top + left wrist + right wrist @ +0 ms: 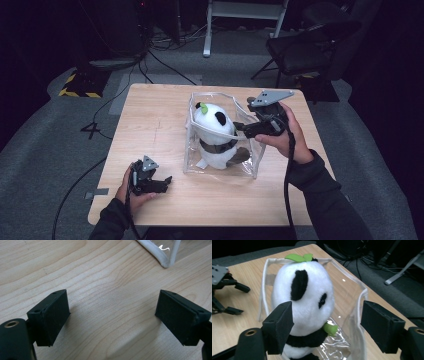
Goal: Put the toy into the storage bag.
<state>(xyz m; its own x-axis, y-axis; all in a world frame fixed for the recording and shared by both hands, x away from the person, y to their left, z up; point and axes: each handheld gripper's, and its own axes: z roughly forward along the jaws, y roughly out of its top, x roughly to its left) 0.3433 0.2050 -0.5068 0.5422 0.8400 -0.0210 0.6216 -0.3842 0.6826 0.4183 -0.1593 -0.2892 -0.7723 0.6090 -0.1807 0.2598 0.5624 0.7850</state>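
With both jaws wide and empty, the right gripper (325, 327) should close gently around the panda (304, 297), while the left gripper (159, 181) steadies the bag (252, 160).

My high view looks forward and down over the whole wooden table (150, 120), taking in both forearms from the bottom edge. My left gripper view sits close above bare tabletop, catching one corner of the clear bag (166, 257). My right gripper view faces the panda plush (304, 302) at close range, sharing bag and table with the others.
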